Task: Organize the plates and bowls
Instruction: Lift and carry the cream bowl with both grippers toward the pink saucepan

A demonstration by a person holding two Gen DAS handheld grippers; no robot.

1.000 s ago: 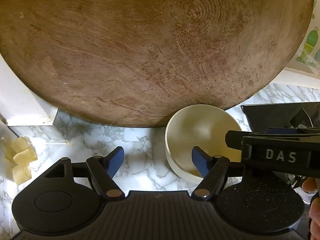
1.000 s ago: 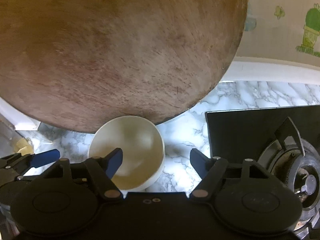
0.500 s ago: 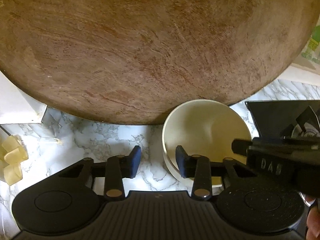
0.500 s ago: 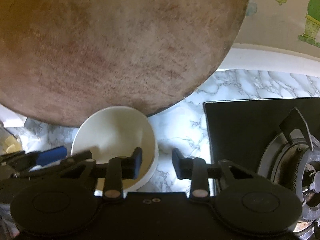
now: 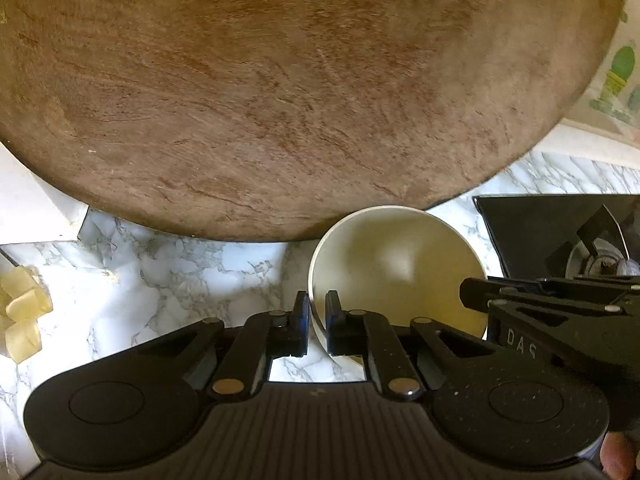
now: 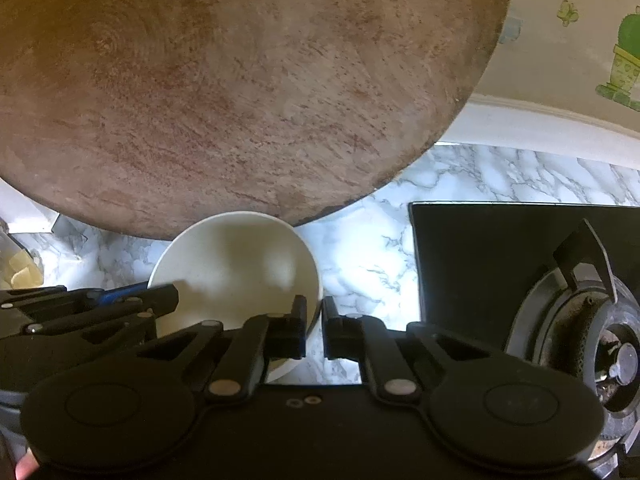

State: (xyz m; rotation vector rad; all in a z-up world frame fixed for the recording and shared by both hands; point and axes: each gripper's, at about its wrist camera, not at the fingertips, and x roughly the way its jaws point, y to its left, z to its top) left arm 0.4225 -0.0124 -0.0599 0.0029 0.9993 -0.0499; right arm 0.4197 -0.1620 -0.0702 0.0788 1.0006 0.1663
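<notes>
Left wrist view: the left hand-held gripper (image 5: 317,322) is clenched on the bowl (image 5: 400,264), one finger outside the near-left part of the rim and the other inside it, with the thin wall pinched between the pads. The cream bowl stands upright on the marble surface (image 5: 180,288), just in front of a big round wooden board (image 5: 280,92) that fills the upper part of the view; the board's lower edge overlaps the bowl's far rim in this view, and I cannot tell whether they touch. The right hand-held gripper's dark body (image 5: 560,312) reaches in from the right over the bowl's right side. A black stove (image 5: 560,232) lies to the right of the bowl, and pale yellow pieces (image 5: 22,316) sit at the far left edge.

Right wrist view: the right hand-held gripper (image 6: 314,328) is likewise clenched on the bowl (image 6: 236,256), grasping the near-right part of the rim, one finger inside and one outside. The left hand-held gripper (image 6: 100,312) comes in from the left at the opposite rim. The board (image 6: 240,80) looms behind. The stove (image 6: 480,264), with its burner (image 6: 600,344), sits to the right on the surface (image 6: 368,256).
</notes>
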